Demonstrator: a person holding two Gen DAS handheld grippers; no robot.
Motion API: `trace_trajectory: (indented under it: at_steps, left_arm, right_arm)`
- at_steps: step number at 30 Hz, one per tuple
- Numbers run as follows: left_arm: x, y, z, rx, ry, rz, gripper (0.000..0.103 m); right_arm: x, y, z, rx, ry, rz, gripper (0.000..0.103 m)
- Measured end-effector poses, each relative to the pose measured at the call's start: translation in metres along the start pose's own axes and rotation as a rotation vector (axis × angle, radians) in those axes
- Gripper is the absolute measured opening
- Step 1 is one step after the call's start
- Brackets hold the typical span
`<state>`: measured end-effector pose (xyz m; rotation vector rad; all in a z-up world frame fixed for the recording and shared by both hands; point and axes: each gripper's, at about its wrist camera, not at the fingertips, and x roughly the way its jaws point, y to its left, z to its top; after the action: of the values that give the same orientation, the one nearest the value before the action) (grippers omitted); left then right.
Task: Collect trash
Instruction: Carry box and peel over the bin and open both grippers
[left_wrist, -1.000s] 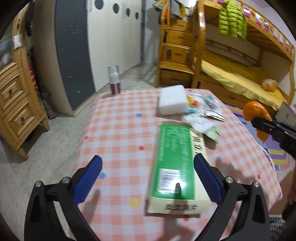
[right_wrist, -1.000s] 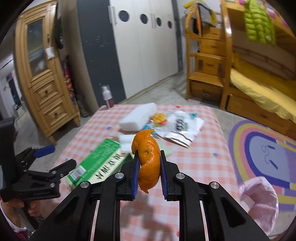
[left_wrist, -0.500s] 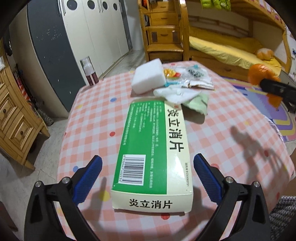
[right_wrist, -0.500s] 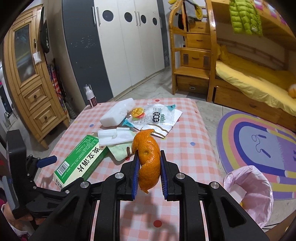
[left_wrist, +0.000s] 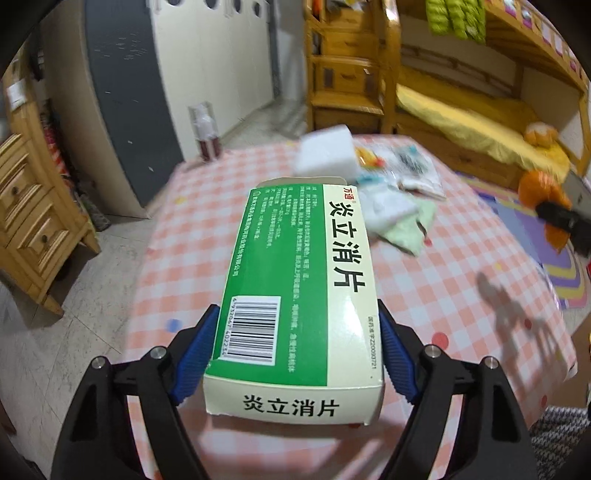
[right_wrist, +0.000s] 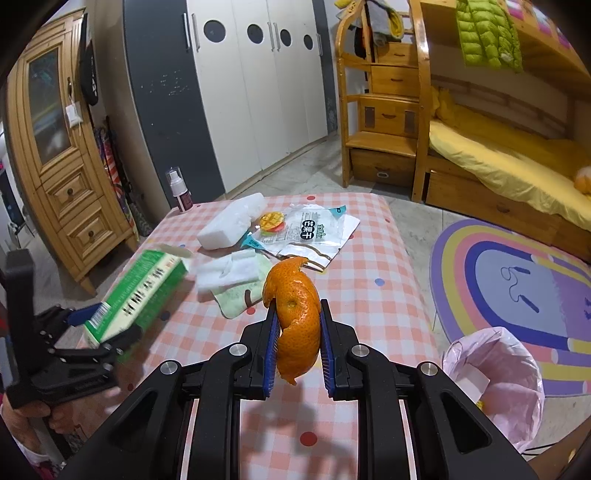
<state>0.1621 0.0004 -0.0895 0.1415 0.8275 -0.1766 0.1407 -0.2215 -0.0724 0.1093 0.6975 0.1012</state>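
Observation:
A green and white medicine box (left_wrist: 291, 266) sits between the blue pads of my left gripper (left_wrist: 295, 314). The jaws are closing and both pads touch the box's long sides near its barcode end. From the right wrist view the box (right_wrist: 144, 284) is tilted, its far end off the checked table (right_wrist: 369, 258). My right gripper (right_wrist: 298, 306) is shut on a curl of orange peel (right_wrist: 295, 325) and hangs above the table's near side. A snack wrapper (right_wrist: 314, 232), white tissue (right_wrist: 229, 273) and a pale green napkin (right_wrist: 240, 299) lie on the table.
A pink-lined trash bin (right_wrist: 495, 373) stands on the floor to the right of the table. A white foam block (right_wrist: 232, 221) and a spray bottle (right_wrist: 181, 192) are at the table's far side. A wooden cabinet is on the left, a bunk bed on the right.
My left gripper has come forward over the green box and its jaws have narrowed onto the box's sides; the box's far end has risen. The right gripper still holds the peel.

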Motion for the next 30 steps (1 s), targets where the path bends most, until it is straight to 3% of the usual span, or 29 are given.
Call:
trace_trajectory:
  at_steps: [5,16,22,30]
  left_arm:
    - [-0.018,0.005,0.006,-0.025,-0.091,-0.012,0.078]
    - [-0.021,-0.057,0.019,0.081,-0.110,-0.124,0.078]
    - [-0.020,-0.108,0.025,0.154,-0.123,-0.177,0.078]
    - [-0.008,-0.177,0.033,0.229,-0.107,-0.279,0.078]
  right_arm:
    - [0.000,0.000,-0.001,-0.001,0.000,0.002,0.020]
    - [-0.011,-0.020,-0.006,0.000,0.008,-0.072,0.021]
    - [-0.024,-0.060,-0.017,0.038,0.028,-0.148,0.021]
    - [-0.054,-0.138,-0.042,0.218,0.024,-0.273,0.022]
